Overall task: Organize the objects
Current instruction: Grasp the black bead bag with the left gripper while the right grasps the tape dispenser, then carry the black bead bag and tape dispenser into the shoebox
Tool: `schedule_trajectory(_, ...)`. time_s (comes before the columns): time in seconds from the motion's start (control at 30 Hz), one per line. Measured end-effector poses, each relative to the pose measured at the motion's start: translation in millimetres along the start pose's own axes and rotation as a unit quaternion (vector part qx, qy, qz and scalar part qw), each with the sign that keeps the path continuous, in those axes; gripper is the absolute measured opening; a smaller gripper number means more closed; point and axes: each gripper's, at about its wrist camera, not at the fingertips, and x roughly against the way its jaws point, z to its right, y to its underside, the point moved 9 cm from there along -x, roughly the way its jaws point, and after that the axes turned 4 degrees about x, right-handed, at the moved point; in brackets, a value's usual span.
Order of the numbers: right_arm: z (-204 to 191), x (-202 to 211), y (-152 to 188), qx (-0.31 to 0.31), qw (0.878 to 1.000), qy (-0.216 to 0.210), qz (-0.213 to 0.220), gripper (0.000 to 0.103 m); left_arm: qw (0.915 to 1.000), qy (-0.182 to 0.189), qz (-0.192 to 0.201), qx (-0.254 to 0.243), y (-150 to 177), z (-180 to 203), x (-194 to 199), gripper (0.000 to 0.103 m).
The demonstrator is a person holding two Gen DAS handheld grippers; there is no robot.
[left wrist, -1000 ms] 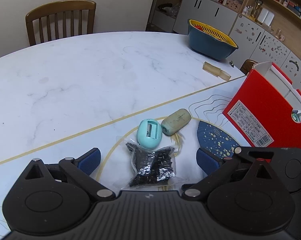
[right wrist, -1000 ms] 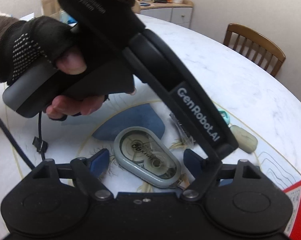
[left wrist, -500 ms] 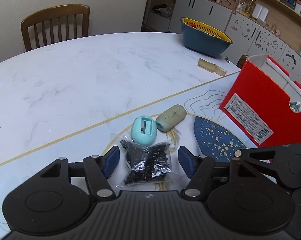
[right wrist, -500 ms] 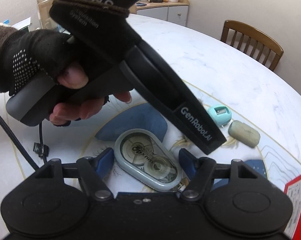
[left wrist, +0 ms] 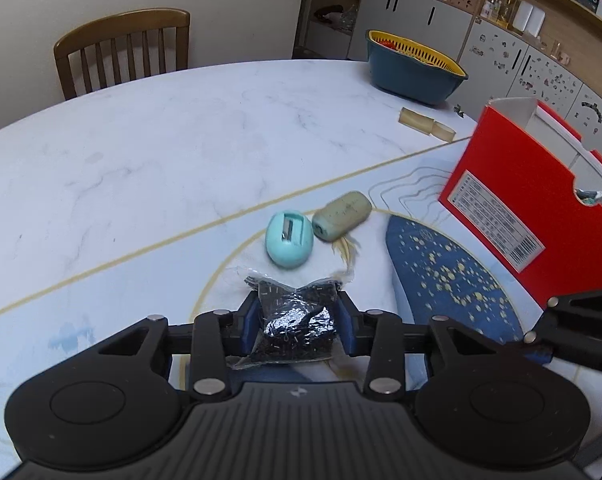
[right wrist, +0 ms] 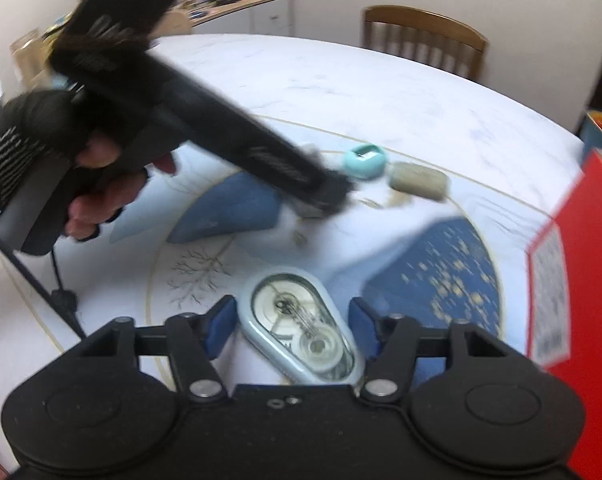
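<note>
A clear bag of small black bits (left wrist: 297, 316) lies on the patterned mat (left wrist: 441, 264). My left gripper (left wrist: 299, 320) has its jaws closing on it, and both blue pads press its sides. A grey correction tape dispenser (right wrist: 297, 320) sits between the closing jaws of my right gripper (right wrist: 293, 328) and travels with it. Beyond the bag lie a teal egg-shaped sharpener (left wrist: 289, 240) and a grey-green eraser (left wrist: 343, 216), also seen as the sharpener (right wrist: 365, 162) and eraser (right wrist: 419, 180) in the blurred right wrist view. An open red box (left wrist: 541, 208) stands at the right.
A gloved hand (right wrist: 41, 152) holds the left gripper, with a black cable (right wrist: 41, 292) trailing below it. A blue and yellow basket (left wrist: 413, 72) and beige tubes (left wrist: 425, 126) sit at the far right of the white marble table. A wooden chair (left wrist: 125, 48) stands behind.
The left jaws went from wide open to closed on the bag. The right jaws narrowed on the tape dispenser, and the right gripper rolled and shifted toward the red box, taking the dispenser along.
</note>
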Motion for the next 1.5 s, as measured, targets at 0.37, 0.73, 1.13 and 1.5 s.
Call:
schedule_trajectory(0.37,28.3,24.5,20.4,-0.064,0.997,0.028,0.015,0.055,0.9993,-0.008,-0.011,0.036,25.8,2.7,27.4,0.038)
schedule_trajectory(0.73,45.4,76.2,17.0,-0.081,0.995,0.042,0.043,0.053,0.9993,0.012,-0.004,0.035,24.9,36.5,65.6,0.038)
schedule_trajectory(1.13,89.5,149.2,3.3,-0.106,0.992,0.043,0.059,0.053,0.9989,0.046,0.011,0.004,-6.4,103.8,101.6,0.038)
schedule_trajectory(1.5,157.8,184.7,6.3,-0.101,0.989,0.08,0.078,0.053,0.9963,0.075,0.033,-0.028,-48.8,185.3,102.2,0.038)
